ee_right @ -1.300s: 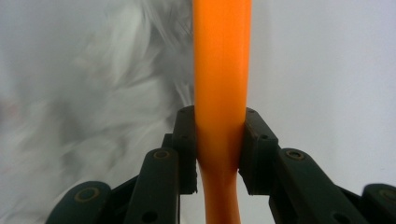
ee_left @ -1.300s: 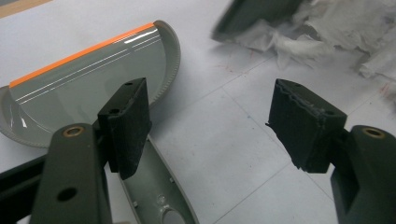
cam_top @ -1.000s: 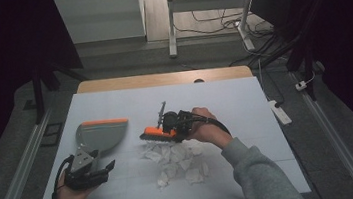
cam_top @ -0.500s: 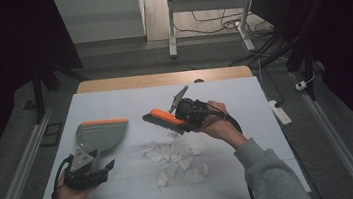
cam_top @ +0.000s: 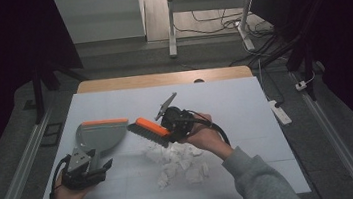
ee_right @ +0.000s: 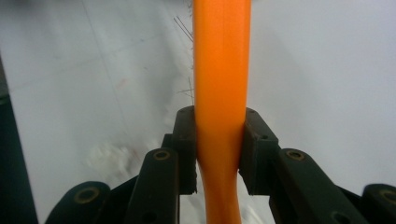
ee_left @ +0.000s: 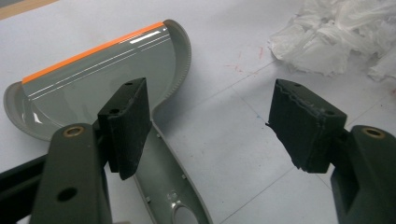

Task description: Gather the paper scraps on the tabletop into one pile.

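Note:
A grey dustpan with an orange lip lies flat on the white table top, left of centre. My left gripper sits at the pan's handle end. In the left gripper view its jaws stand open; the dustpan handle runs under them near the left pad, with no pad pressing on it. My right gripper is shut on the orange handle of a hand brush, held slanted above the table just right of the pan. The right gripper view shows both pads clamping the brush handle.
A heap of crumpled white paper scraps lies on the table below and right of the brush, and it reappears as paper scraps in the left gripper view. A wooden strip borders the far table edge. Desk legs and cables stand on the floor beyond.
The right hand has lifted the brush off the table by the paper heap and swung it, so the brush now slants with its head toward the dustpan. The left gripper has stayed put.

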`<state>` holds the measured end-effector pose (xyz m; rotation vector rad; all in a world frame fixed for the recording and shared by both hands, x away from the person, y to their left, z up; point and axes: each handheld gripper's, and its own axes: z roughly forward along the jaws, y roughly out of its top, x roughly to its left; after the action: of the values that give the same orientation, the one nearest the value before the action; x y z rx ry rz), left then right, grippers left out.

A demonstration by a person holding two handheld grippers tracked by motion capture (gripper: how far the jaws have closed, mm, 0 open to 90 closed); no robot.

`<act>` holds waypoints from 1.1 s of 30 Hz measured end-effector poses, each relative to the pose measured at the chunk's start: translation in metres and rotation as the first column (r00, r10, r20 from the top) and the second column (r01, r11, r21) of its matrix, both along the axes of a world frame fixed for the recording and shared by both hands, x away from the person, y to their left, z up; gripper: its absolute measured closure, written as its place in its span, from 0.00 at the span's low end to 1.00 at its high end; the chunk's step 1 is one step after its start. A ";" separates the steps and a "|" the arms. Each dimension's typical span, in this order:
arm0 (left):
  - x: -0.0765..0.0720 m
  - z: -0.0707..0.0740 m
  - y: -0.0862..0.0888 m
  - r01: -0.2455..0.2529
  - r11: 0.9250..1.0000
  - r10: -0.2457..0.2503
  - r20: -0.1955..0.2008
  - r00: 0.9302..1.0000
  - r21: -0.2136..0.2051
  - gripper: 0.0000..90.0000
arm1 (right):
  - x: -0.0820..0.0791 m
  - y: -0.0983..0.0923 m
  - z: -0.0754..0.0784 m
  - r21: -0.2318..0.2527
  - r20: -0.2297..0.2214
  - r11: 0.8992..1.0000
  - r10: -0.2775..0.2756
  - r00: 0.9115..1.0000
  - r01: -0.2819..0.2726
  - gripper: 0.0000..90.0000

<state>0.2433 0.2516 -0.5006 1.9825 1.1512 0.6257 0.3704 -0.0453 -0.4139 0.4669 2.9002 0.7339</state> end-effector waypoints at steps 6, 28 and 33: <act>0.000 0.000 0.004 -0.013 1.000 0.013 0.000 1.000 -0.002 0.34 | 0.001 0.028 -0.018 0.040 -0.094 0.999 0.005 0.996 -0.002 0.78; 0.000 -0.001 0.000 0.003 1.000 -0.003 -0.006 1.000 0.013 0.34 | 0.025 -0.012 -0.031 0.006 -0.179 0.972 -0.228 0.957 0.233 0.78; 0.000 -0.001 0.000 0.002 1.000 -0.002 -0.005 1.000 0.013 0.34 | 0.011 -0.027 0.001 0.096 -0.151 0.969 -0.212 0.965 0.228 0.78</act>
<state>0.2437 0.2515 -0.5013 1.9972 1.1509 0.6285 0.3815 -0.0722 -0.4131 0.8717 2.8758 0.8636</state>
